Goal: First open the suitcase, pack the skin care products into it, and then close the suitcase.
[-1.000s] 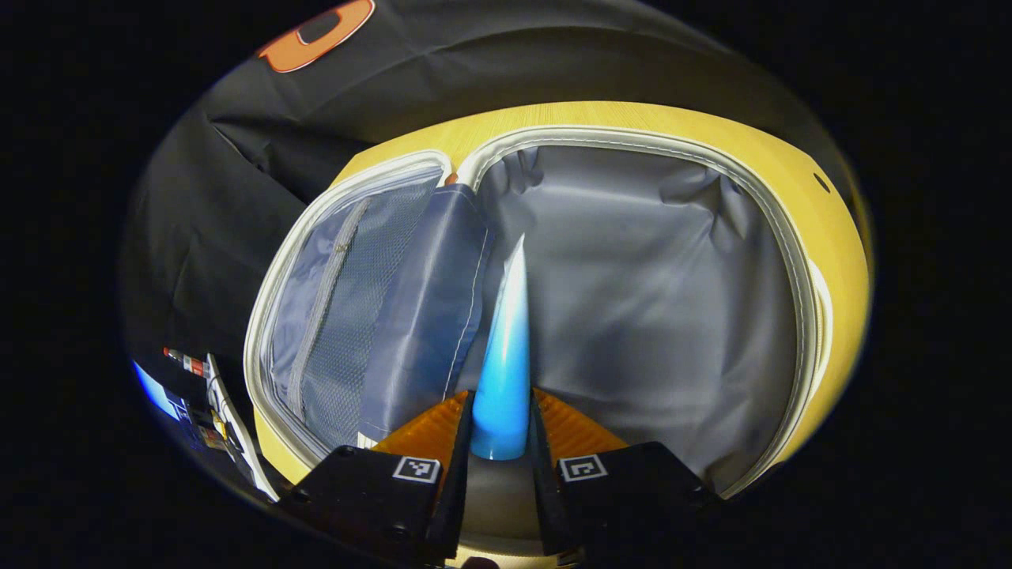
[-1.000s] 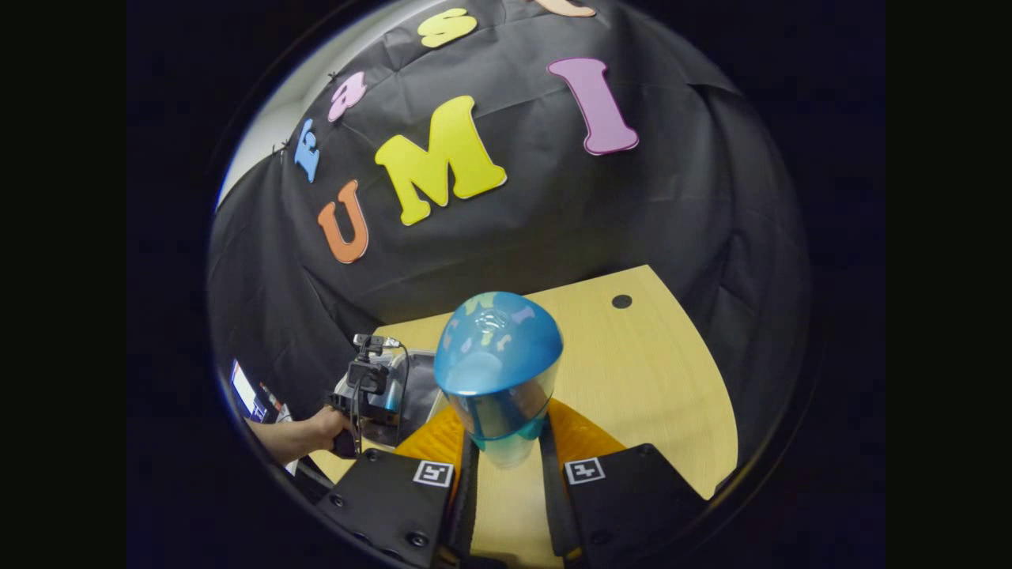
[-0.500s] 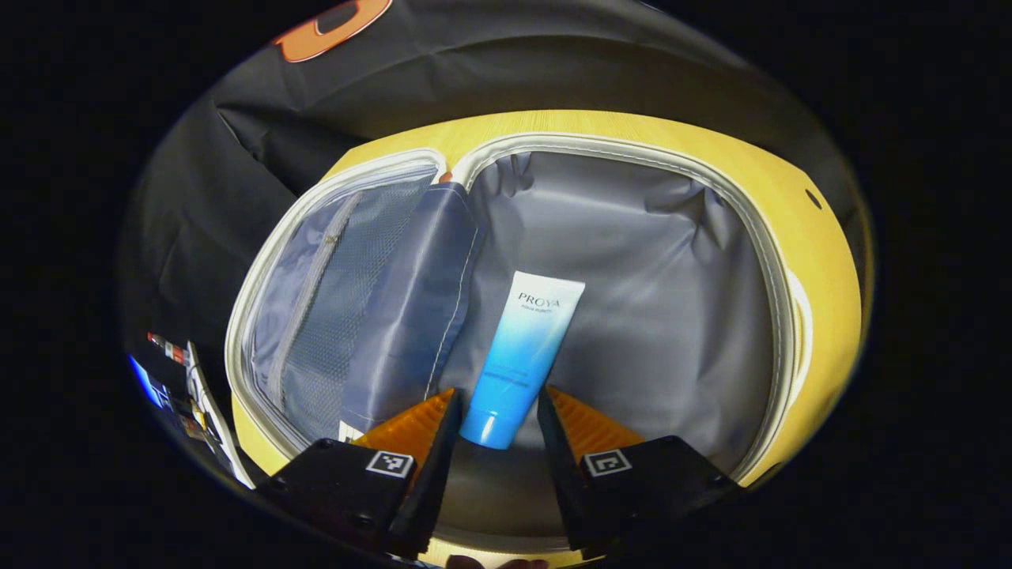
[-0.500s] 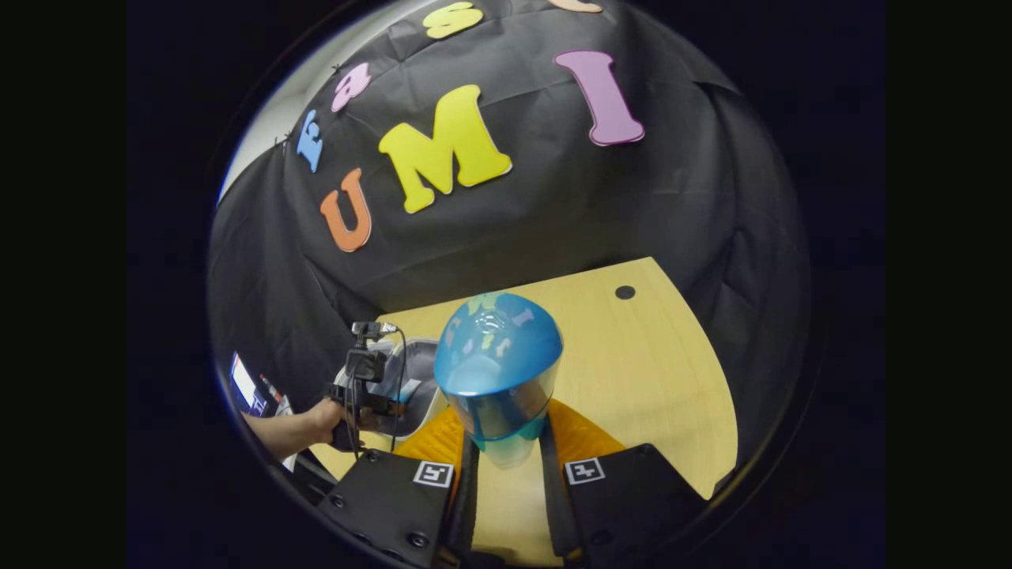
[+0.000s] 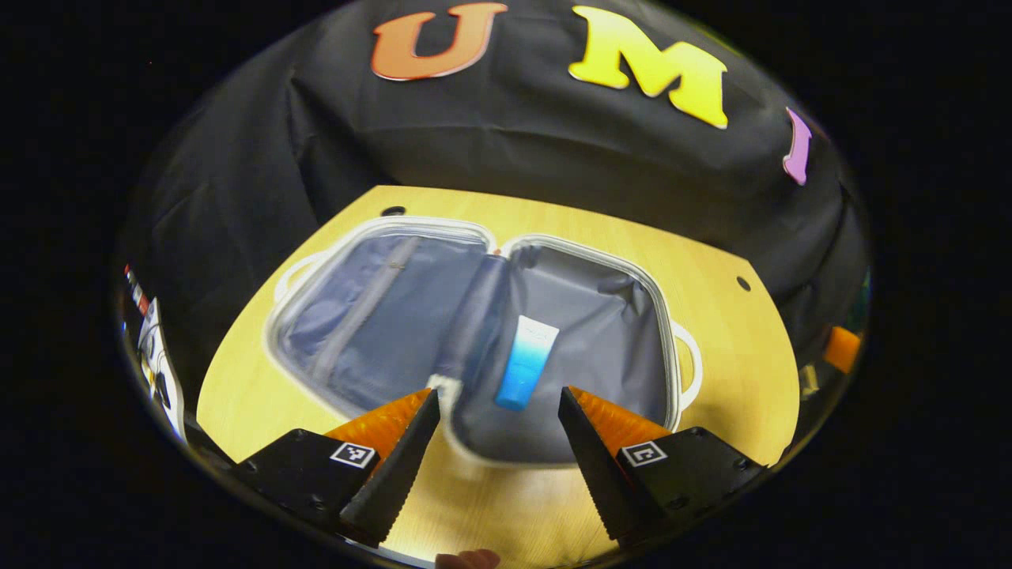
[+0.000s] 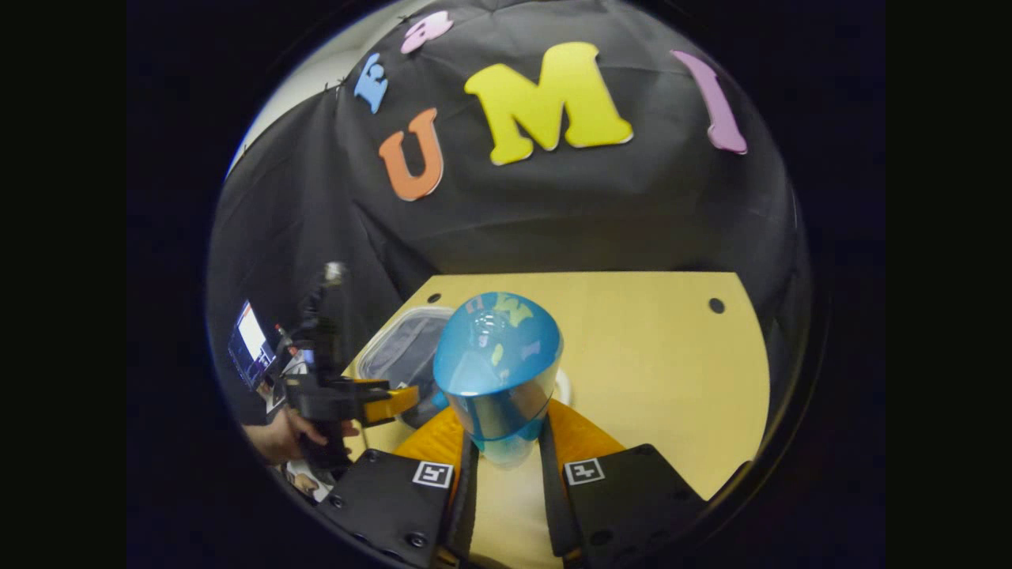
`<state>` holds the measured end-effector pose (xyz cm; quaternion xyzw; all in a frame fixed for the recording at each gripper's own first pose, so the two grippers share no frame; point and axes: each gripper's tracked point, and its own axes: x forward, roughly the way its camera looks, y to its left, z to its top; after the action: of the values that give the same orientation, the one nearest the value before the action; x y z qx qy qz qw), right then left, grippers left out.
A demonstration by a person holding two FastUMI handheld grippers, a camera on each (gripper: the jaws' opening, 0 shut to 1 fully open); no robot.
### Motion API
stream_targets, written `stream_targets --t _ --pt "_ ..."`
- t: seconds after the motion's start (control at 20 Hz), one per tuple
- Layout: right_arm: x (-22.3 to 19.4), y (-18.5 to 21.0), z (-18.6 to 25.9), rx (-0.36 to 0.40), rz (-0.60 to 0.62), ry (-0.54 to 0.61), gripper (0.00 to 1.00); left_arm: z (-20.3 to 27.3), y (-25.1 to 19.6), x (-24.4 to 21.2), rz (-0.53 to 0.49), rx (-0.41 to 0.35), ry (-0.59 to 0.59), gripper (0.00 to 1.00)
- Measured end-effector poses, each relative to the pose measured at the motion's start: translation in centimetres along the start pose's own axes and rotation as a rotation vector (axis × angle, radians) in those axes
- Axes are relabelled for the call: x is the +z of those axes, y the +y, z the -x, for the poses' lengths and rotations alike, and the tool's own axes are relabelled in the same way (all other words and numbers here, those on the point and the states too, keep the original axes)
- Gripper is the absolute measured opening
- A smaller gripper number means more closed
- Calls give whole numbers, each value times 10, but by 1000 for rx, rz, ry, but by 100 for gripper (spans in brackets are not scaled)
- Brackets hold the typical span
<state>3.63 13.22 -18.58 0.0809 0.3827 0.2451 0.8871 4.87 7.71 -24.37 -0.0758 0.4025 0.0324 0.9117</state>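
Observation:
The suitcase (image 5: 371, 332) lies open flat on the wooden table (image 5: 735, 371), grey lining up, and shows again at the left as the suitcase (image 6: 395, 348). A white-to-blue tube (image 5: 524, 362) rests in its right half near the hinge. My left gripper (image 5: 498, 450) hovers open above the case's near edge, with nothing between its fingers. My right gripper (image 6: 506, 474) is shut on a blue bottle (image 6: 496, 371) with a glossy domed cap, held over the table to the right of the case. A hand (image 6: 285, 435) holds the left gripper (image 6: 348, 399) beside the case.
Black cloth walls close in behind and at both sides of the table. Small round holes (image 5: 742, 283) mark the tabletop near its far corners. A lit screen (image 6: 251, 340) and small clutter sit off the table's left edge. An orange object (image 5: 840, 348) shows at far right.
My left gripper let go of the tube, which now lies in the case, then opened wide and pulled back and up. The right gripper kept its hold on the bottle and turned slightly left.

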Motion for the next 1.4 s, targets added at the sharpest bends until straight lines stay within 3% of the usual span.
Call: stream_targets --t 0.25,0.45,0.65,1.0,1.25,1.4 --pt "-30 62 -120 34 48 149 35 51 62 -41 175 10 -19 97" --pt "-64 66 -170 -19 -8 264 35 61 109 -61 242 47 -15 100" --pt "-80 62 -183 -80 -93 340 35 60 129 -63 274 55 -16 99" --pt "-68 47 -204 -169 -192 354 32 57 139 -54 293 35 -36 99" --pt "-70 39 -216 -299 -236 404 35 54 131 -42 273 18 -57 99" --pt "-71 42 -218 -380 -186 434 33 53 129 -38 304 26 -54 99"
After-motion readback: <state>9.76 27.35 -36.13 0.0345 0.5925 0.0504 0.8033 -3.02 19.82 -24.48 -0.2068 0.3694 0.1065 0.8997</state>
